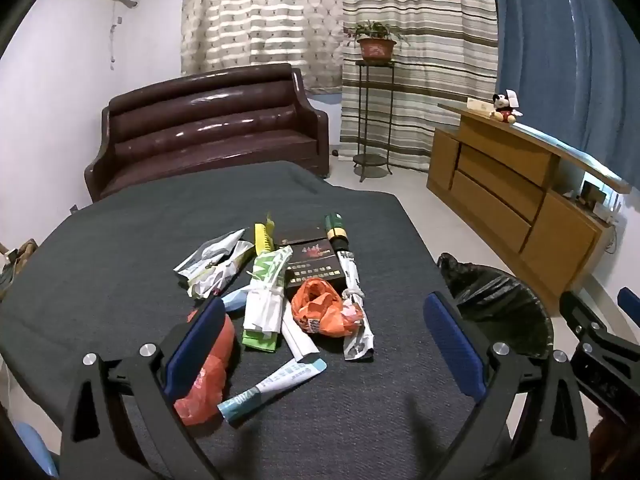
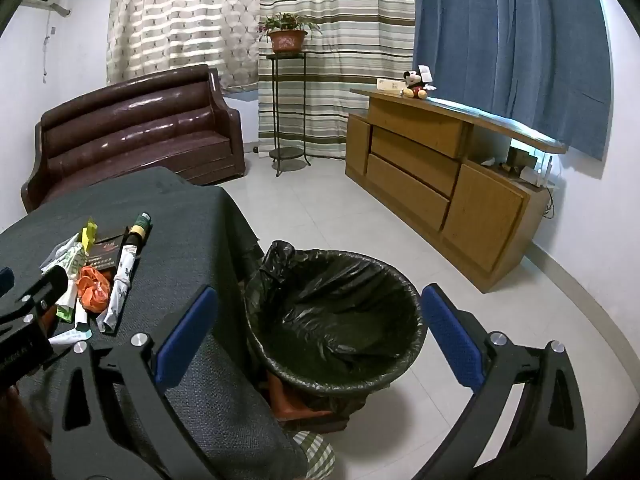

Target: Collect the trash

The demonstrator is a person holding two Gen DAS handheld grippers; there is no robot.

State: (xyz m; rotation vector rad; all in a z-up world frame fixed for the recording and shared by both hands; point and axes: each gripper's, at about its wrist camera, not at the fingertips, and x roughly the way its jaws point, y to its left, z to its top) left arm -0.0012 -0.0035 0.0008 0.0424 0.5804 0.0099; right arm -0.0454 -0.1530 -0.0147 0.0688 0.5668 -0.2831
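A heap of trash lies on the dark grey table (image 1: 120, 240): an orange plastic bag (image 1: 320, 310), a green-white wrapper (image 1: 266, 280), a dark cigarette box (image 1: 314, 264), a green-yellow tube (image 1: 338, 232), a blue-white sachet (image 1: 276, 384) and a red bag (image 1: 208, 376). My left gripper (image 1: 326, 344) is open and empty, just short of the heap, its left finger (image 1: 196, 344) over the red bag. My right gripper (image 2: 318, 340) is open and empty above the black-lined bin (image 2: 336, 320), which stands by the table's right edge; the bin also shows in the left wrist view (image 1: 504, 304).
A brown sofa (image 1: 208, 128) stands behind the table. A plant stand (image 2: 286, 112) and a wooden cabinet (image 2: 448, 184) with a plush toy (image 2: 416, 84) stand at the back right. Tiled floor (image 2: 332, 208) lies between bin and cabinet.
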